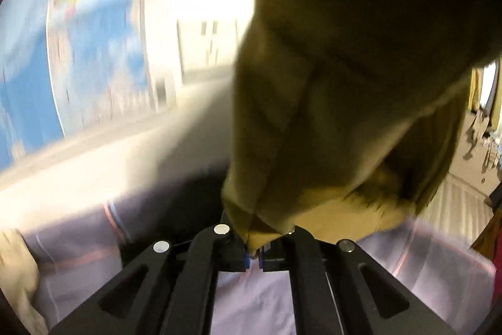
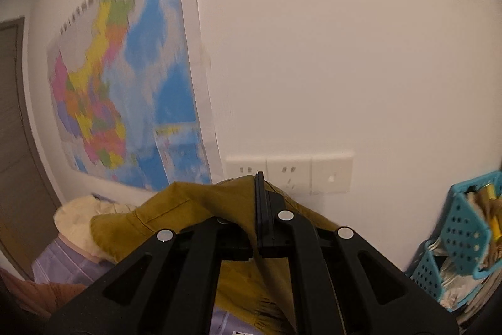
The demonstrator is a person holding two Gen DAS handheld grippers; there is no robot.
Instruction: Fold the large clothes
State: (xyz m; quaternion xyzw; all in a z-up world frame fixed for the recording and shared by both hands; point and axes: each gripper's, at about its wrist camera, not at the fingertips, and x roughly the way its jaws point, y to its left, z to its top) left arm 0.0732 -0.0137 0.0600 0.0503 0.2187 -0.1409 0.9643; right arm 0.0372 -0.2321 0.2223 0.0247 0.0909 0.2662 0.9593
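Both tongs, left (image 1: pixel 255 253) and right (image 2: pixel 258 228), each pinching the mustard garment (image 1: pixel 345 83) above lilac bedding (image 1: pixel 251 303).

We see a plain white wall (image 2: pixel 345 36) with a colourful map poster (image 2: pixel 125 77) on its left part and a row of white sockets and a switch (image 2: pixel 290 171) lower down. A brown door (image 2: pixel 15 131) stands far left, a perforated turquoise basket (image 2: pixel 464 228) at right.
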